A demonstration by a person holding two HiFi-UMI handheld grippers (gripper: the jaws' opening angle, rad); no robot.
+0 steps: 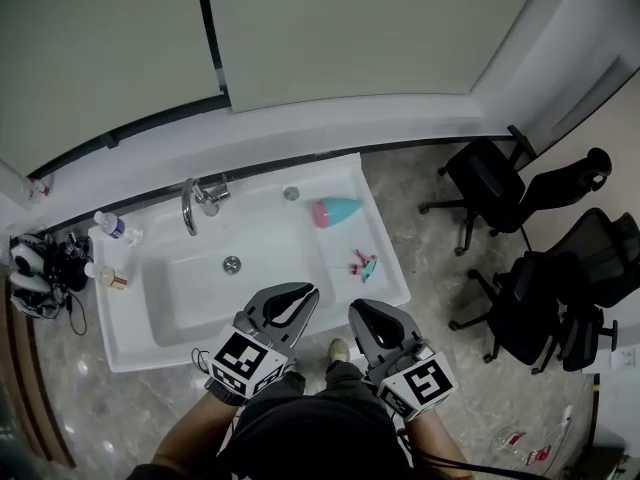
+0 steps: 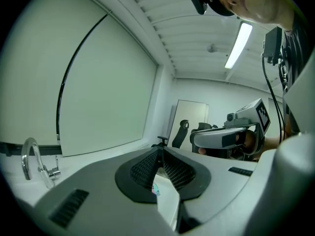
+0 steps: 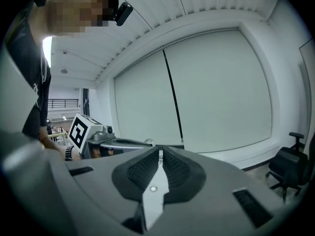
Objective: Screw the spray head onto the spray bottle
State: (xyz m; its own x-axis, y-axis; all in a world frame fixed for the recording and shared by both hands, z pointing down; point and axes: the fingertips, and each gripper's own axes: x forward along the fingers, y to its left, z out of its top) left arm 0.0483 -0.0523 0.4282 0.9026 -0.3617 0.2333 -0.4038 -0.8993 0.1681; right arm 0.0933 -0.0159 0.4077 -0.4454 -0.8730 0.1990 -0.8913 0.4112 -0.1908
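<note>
Lying on its side on the right ledge of the white sink (image 1: 376,230): spray bottle (image 1: 337,211), teal body with a pink end toward the basin. Spray head (image 1: 363,263) lies by itself on the same ledge, nearer the person and apart from the bottle; small, pink and teal, finer detail too small to make out. Left tongs (image 1: 303,294) over the sink's front edge, jaws pressed together, nothing between them. Right tongs (image 1: 361,310) just beside them near the front right corner, jaws likewise closed tight and empty. Both point toward the sink, marker cubes toward the person. Faucet (image 1: 188,206) at back left of basin; small bottles (image 1: 118,227) left of the sink; black office chairs (image 1: 490,183) on the floor to the right
</note>
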